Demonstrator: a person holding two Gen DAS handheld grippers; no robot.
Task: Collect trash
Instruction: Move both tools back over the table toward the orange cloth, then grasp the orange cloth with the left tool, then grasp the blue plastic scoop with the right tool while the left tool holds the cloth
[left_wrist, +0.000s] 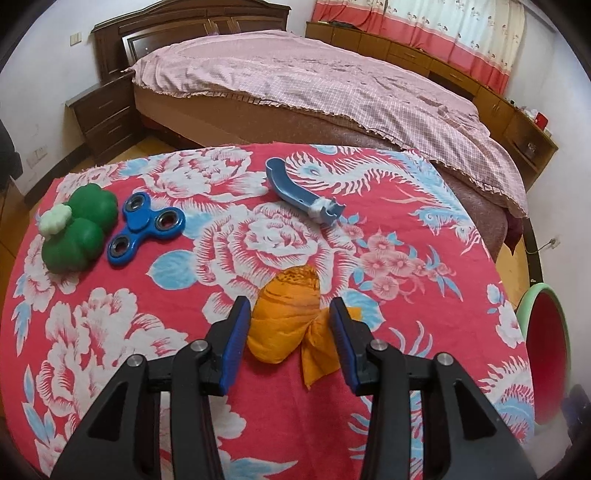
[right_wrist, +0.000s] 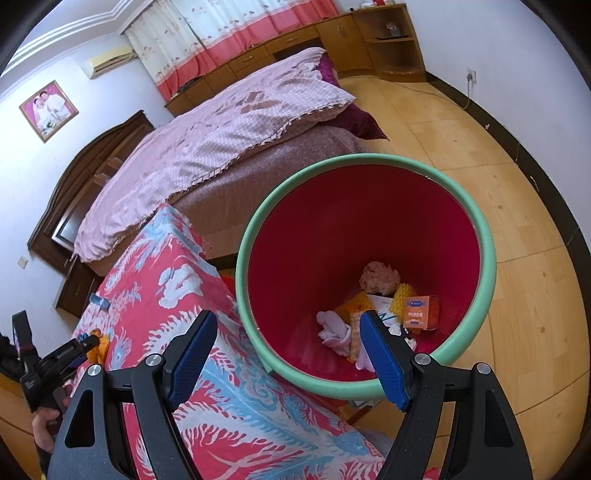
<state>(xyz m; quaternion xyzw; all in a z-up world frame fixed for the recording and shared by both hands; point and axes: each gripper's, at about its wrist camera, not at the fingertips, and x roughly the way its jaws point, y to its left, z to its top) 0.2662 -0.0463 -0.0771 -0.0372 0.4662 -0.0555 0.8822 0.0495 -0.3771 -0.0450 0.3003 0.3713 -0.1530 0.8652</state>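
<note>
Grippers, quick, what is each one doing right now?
Left gripper: open, fingers either side of the orange wrapper, not clamped.
Right gripper: open, empty, above the bin.

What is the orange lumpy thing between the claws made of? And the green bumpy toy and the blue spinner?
The orange lump looks like thin crumpled paper or wrapper: it has creases and a loose flap. The green bumpy toy seems to be smooth plastic or rubber with a soft shine. The blue spinner looks like hard glossy plastic with three metal rings.
</note>
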